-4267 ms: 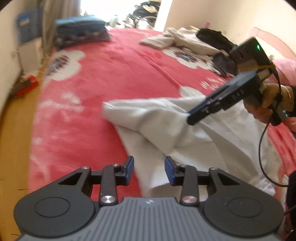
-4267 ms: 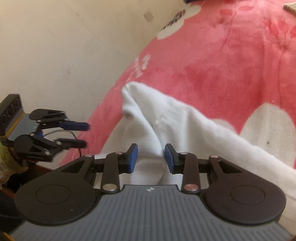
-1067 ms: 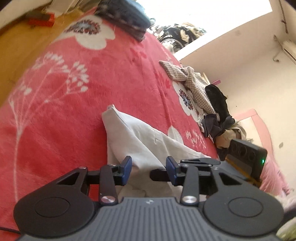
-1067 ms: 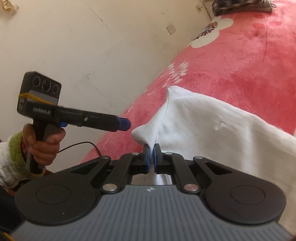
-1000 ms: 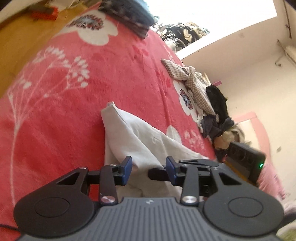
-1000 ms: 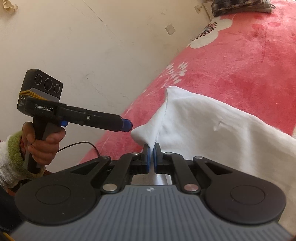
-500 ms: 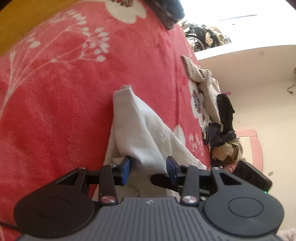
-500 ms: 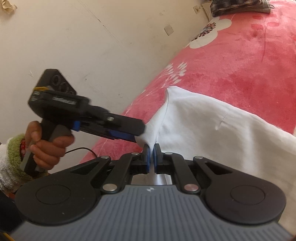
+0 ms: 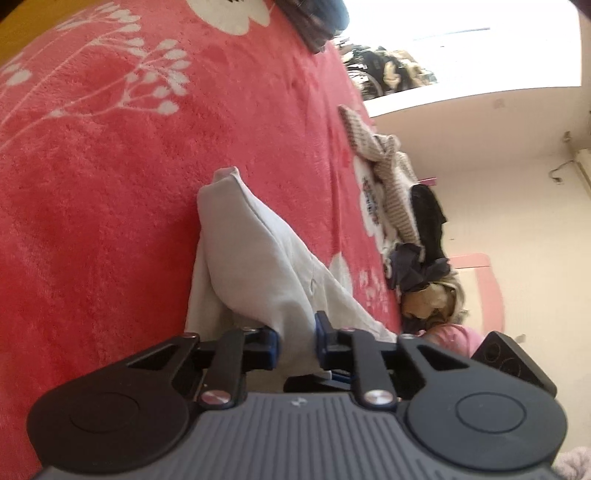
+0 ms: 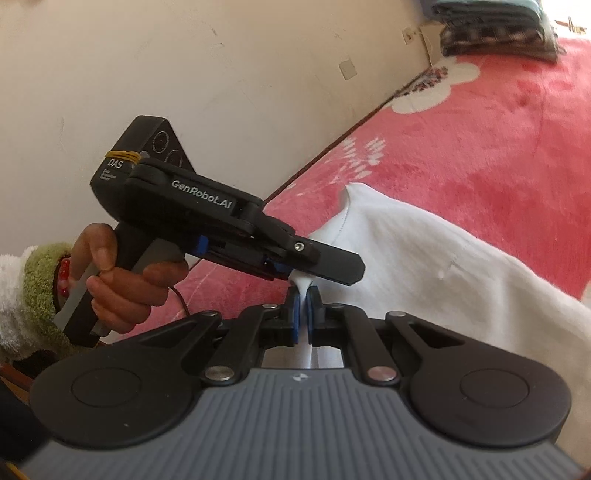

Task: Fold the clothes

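Both jaws are clamped on cloth: your right gripper (image 10: 303,309) pinches a thin fold of the white garment (image 10: 443,273) between its blue pads, and your left gripper (image 9: 297,341) has just been closing, with a thicker bunch of the same garment now squeezed between its pads.

Only the R wrist view shows your left hand (image 10: 122,280) wrapped round the L gripper's handle, w/ a green and white fluffy cuff (image 10: 26,291) at 9 o'clock, and the L gripper's fingers meeting the fold just above the R pads, at about 12 o'clock from them. It also shows the cream wall (image 10: 221,74) and a dark folded stack (image 10: 495,29) at 1 o'clock.

Only the L wrist view shows the pile of unfolded clothes (image 9: 410,221) at 2 o'clock, beige knit w/ black and dark pieces, and the bright window beyond. The R gripper's body peeks in at 4 o'clock, mostly hidden.

The garment lies on the red floral blanket (image 9: 92,184), near its front edge. It's plain white, soft, lightly creased. In the L view it runs from the pads up to a rounded folded end at 11 o'clock; in the R view it spreads wide toward 3 o'clock, w/ a stitched seam along one edge.
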Demonstrator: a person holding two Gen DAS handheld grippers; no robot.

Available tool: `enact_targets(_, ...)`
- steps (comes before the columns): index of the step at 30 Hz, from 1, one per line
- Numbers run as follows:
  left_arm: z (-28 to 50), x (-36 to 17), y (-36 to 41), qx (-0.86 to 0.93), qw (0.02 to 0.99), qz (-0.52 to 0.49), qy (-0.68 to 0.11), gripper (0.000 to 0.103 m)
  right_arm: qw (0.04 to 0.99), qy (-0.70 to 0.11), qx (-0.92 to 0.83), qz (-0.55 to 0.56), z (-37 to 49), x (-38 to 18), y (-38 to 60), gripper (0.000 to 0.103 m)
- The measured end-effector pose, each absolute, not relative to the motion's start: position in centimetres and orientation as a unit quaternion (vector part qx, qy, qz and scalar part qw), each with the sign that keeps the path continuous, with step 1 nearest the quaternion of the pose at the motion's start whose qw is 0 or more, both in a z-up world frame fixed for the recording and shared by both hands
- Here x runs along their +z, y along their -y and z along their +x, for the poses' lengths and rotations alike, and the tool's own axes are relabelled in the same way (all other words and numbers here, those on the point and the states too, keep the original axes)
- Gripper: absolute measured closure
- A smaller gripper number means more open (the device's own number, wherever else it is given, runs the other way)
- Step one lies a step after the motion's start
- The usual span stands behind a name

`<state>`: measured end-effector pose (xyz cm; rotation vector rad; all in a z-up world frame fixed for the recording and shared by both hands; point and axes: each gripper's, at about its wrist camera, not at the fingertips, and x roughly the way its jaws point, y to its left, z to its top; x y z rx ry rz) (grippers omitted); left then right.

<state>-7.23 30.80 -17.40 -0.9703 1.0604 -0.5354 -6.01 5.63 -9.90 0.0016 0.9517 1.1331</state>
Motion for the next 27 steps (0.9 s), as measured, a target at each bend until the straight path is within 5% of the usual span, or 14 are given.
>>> enact_targets(7,-7.7,-19.9,-32.4,-0.240,0.711,-0.446,-0.487,0.077,0.731,-0.431,0.527,-0.050,-7.1,-12.4,-8.3,0.100)
enact_targets(11,-7.9,-18.8,-33.0,-0.240,0.720,-0.439,-0.480,0.051,0.729,-0.438,0.523,-0.052,-6.9,-13.6,-9.0,0.100)
enact_targets(16,-8.6,-16.6,-34.4,-0.210,0.754,-0.412,-0.467,0.041,0.731,-0.441,0.519,-0.048,-6.8,-14.0,-9.2,0.099)
enact_targets(20,-10.0,-14.6,-35.9,-0.175,0.785,-0.395,-0.444,0.041,0.733,-0.434,0.522,-0.056,-7.4,-13.7,-9.2,0.097)
enact_targets(24,-11.5,-12.0,-36.0,-0.166,0.818,-0.365,-0.413,0.043,0.731,-0.425,0.533,-0.025,-7.8,-12.0,-7.7,0.077)
enact_targets(27,-12.1,-9.6,-34.5,-0.192,0.844,-0.316,-0.389,0.047,0.737,-0.403,0.542,0.006,-8.6,-9.9,-5.7,0.076)
